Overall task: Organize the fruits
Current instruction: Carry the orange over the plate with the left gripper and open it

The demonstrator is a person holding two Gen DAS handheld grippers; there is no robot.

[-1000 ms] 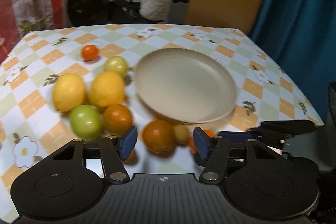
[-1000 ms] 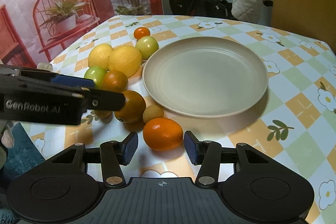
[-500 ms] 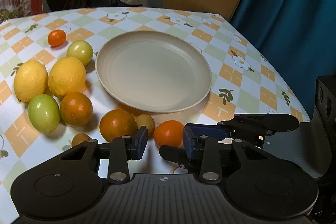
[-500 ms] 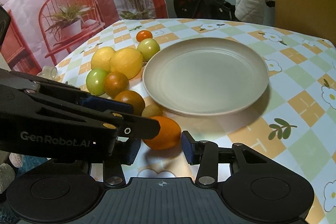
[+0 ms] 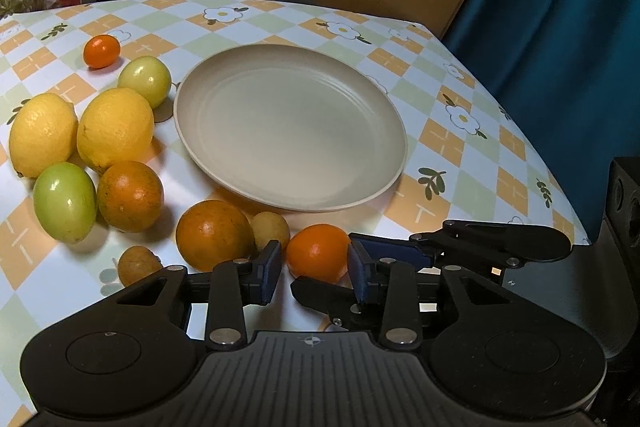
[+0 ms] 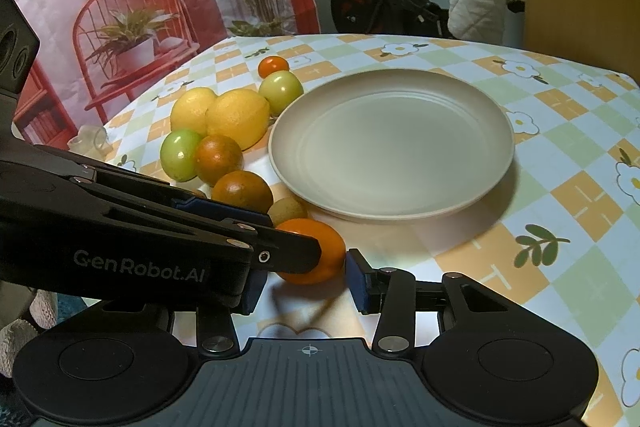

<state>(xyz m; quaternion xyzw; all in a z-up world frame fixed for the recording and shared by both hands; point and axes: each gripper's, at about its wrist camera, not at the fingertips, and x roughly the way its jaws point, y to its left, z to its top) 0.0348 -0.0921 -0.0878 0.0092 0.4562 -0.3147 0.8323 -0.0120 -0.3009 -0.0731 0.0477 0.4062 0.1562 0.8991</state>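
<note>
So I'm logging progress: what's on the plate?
Nothing: the plate shows a bare beige surface in both views. All fruit, including the orange nearest the camera, lies on the tablecloth. Under the plate is hidden.

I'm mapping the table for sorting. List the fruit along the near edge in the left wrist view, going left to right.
Green fruit → small brown fruit → dark orange → bright orange, which sits between the left gripper's closing jaws.
</note>
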